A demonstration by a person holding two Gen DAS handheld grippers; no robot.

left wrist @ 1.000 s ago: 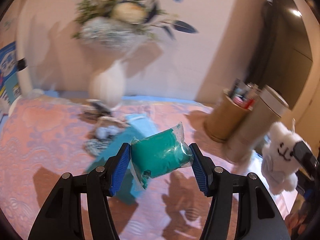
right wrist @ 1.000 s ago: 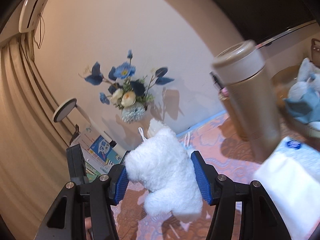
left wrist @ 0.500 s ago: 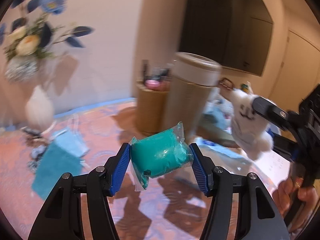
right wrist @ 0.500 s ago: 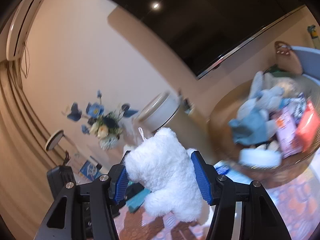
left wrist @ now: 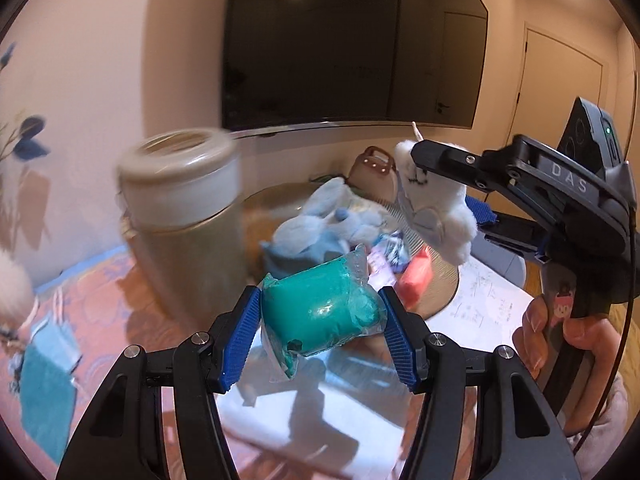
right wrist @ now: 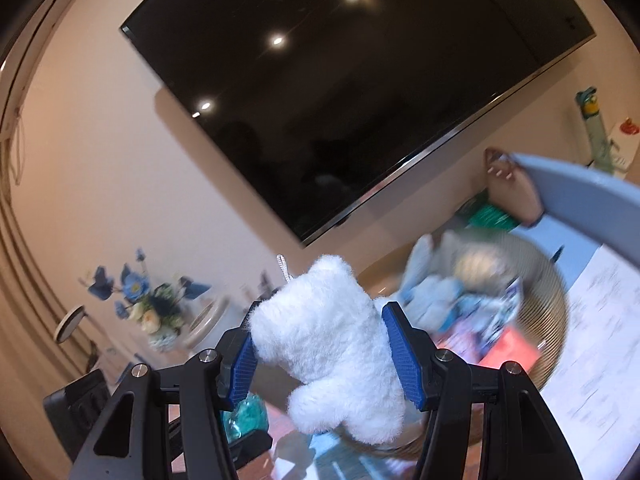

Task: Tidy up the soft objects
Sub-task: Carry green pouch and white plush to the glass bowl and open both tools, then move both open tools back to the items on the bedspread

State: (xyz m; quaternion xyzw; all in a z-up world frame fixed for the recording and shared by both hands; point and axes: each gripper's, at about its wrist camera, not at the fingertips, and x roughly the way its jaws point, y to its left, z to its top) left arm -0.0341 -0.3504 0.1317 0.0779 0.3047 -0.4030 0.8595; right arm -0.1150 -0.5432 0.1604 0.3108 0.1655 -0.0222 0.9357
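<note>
My left gripper [left wrist: 320, 324] is shut on a teal soft roll in clear plastic wrap [left wrist: 318, 312], held above the table. My right gripper [right wrist: 322, 354] is shut on a white plush toy [right wrist: 328, 344]; it also shows in the left wrist view [left wrist: 436, 204], held above a round woven basket [left wrist: 444, 280]. The basket [right wrist: 556, 308] holds a pale blue plush [left wrist: 324, 220], a red packet [left wrist: 416, 280] and other small items.
A tan lidded bottle [left wrist: 188, 216] stands left of the basket. White paper sheets [left wrist: 480, 308] lie on the patterned orange tablecloth [left wrist: 108, 292]. A teal cloth [left wrist: 44, 392] lies at the far left. A brown bag [left wrist: 372, 176] sits behind the basket, under a wall TV [left wrist: 352, 44].
Both grippers swung right, away from the flower vase and towards the basket. The white plush now hangs over the basket. Both grips are unchanged.
</note>
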